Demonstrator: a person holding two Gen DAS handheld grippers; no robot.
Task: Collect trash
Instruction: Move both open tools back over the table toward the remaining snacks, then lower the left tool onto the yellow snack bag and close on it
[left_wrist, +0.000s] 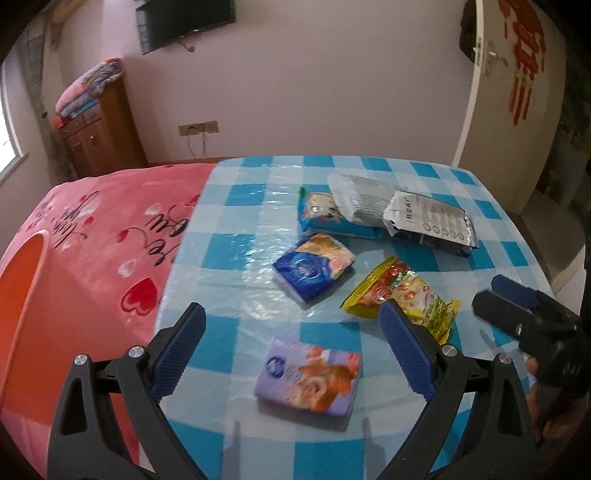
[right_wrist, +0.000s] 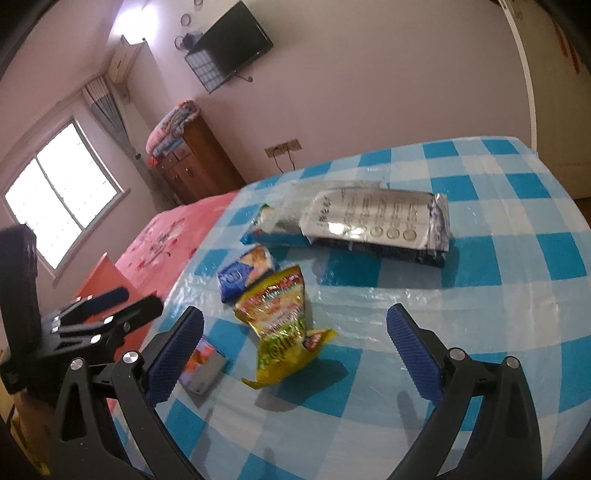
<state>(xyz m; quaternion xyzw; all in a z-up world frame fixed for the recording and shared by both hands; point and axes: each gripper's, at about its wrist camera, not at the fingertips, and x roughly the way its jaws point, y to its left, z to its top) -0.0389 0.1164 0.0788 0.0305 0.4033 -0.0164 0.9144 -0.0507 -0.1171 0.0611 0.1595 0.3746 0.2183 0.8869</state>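
Several wrappers lie on the blue checked table (left_wrist: 236, 258). A purple tissue pack (left_wrist: 310, 376) sits just below and between the fingers of my open left gripper (left_wrist: 293, 347), untouched. Beyond it are a blue tissue pack (left_wrist: 314, 267), a yellow snack wrapper (left_wrist: 402, 299), a blue cartoon pack (left_wrist: 321, 218), a white bag (left_wrist: 362, 199) and a silver bag (left_wrist: 432, 225). My right gripper (right_wrist: 295, 350) is open and holds nothing, with the yellow snack wrapper (right_wrist: 280, 325) lying just ahead between its fingers. It also shows at the right edge of the left wrist view as the right gripper (left_wrist: 487, 295).
An orange bin (left_wrist: 22, 288) stands at the left beside the pink heart-print bed cover (left_wrist: 110, 229). The table's left edge meets the bed. A wooden cabinet (left_wrist: 99, 136) and a door (left_wrist: 517, 129) are at the back. A hand (left_wrist: 543, 406) holds the right gripper.
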